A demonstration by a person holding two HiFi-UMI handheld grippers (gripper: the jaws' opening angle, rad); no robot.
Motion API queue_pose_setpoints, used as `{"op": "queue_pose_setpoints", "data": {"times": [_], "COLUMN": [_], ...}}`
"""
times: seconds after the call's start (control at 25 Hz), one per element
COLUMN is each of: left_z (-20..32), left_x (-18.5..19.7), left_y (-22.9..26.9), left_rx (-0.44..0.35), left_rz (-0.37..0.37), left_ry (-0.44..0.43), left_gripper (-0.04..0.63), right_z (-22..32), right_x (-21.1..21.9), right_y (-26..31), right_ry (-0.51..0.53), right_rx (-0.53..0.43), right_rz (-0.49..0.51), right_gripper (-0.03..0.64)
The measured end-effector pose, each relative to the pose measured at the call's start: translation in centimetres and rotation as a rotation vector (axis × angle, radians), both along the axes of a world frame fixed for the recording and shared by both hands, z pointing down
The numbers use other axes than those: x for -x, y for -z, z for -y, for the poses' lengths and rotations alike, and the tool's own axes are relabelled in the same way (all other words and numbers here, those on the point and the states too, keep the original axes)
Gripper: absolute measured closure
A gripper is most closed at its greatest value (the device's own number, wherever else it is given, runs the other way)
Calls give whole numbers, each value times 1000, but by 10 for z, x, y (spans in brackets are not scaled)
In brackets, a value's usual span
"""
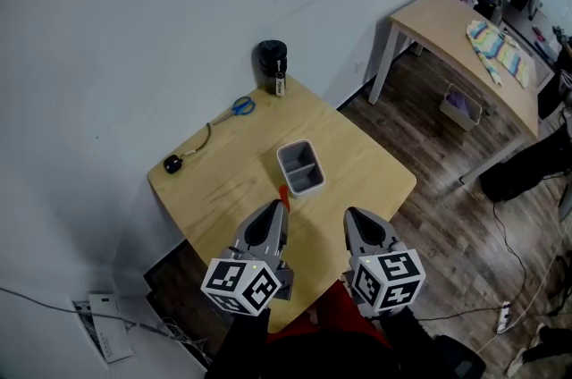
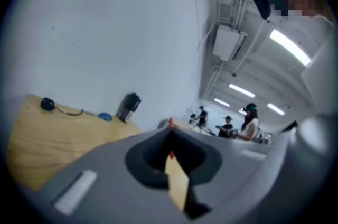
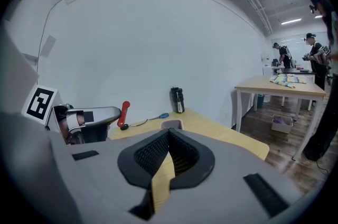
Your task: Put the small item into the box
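Note:
The grey two-compartment box stands in the middle of the small wooden table; its rim also peeks over the jaws in the right gripper view. My left gripper hovers just short of the box's near end, shut on a small red item that sticks up past its tips. That item shows at the jaw tips in the left gripper view and from the side in the right gripper view. Beside it, my right gripper is shut with nothing in it.
A black tumbler stands at the table's far corner, blue scissors and a black cable with a round end lie along the wall side. A second table with a striped cloth is at right.

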State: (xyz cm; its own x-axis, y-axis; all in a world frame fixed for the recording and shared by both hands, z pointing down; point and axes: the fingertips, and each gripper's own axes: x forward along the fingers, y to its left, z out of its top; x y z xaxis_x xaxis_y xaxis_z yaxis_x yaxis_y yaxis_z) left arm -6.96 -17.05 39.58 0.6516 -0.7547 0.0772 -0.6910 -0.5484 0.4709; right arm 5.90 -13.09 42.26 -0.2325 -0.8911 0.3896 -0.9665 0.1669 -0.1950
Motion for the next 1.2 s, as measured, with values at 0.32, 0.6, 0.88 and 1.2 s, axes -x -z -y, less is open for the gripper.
{"op": "queue_pose_setpoints", "data": {"times": [0.32, 0.6, 0.88, 1.2], "left_z": [21, 40, 61, 80], "left_x": [-17, -32, -43, -54], "left_y": [0, -7, -28, -50], "left_rx": [-1, 9, 51, 102], "left_rz": [20, 65, 112, 143], "left_ry": [59, 105, 149, 178], "left_gripper": [592, 592, 592, 592], "right_z": [21, 40, 61, 85], "right_x": [-23, -38, -50, -63], "right_y": [-4, -9, -17, -26], "right_ry": [41, 89, 130, 154], "right_rx": [10, 16, 33, 53], "right_rz": [16, 39, 53, 63], "right_gripper": [609, 609, 609, 609]}}
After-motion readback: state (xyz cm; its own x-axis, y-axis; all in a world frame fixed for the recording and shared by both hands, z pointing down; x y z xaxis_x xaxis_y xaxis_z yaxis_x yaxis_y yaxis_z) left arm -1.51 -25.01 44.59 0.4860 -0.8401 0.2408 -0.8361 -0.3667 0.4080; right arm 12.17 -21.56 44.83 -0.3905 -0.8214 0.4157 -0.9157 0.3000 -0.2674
